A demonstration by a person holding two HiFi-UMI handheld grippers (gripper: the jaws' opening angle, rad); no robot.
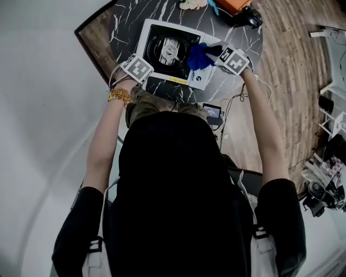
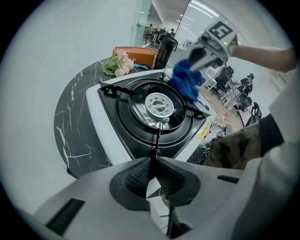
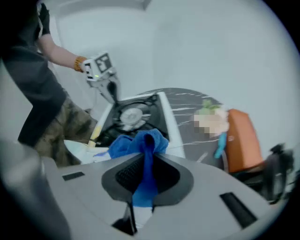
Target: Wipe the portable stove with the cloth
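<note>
- Nearest bit: the left gripper (image 2: 153, 159) sits at the near-left edge of the stove. Its fingers are together and, as far as I can tell, nipping the tip of a thin pan-support prong (image 2: 156, 140).
- Writing: there's a yellow label strip (image 1: 175, 80) along the stove's near front, but the print is too small to read. No brand I can make out anywhere.
- The portable stove (image 2: 140, 136) sits on the dark marble counter (image 1: 124, 16). It looks rigid but probably lightish, so I'd guess it skates on that slick top if shoved. That grate may just lift out, so the white rim seems the safer place to brace it.
- The right gripper (image 3: 145, 164) has its fingers clamped on the blue cloth (image 3: 140, 143), which hangs bunched over the stove's right side. Can't tell if it's actually touching.
- The cloth looks soft, light and floppy. I'd grip it by a gathered fold, so a fat wad hangs below to wipe with.
- Far side of the counter: flowers (image 2: 119, 63), an orange box (image 2: 136, 54) and a dark tumbler (image 2: 164, 51).
</note>
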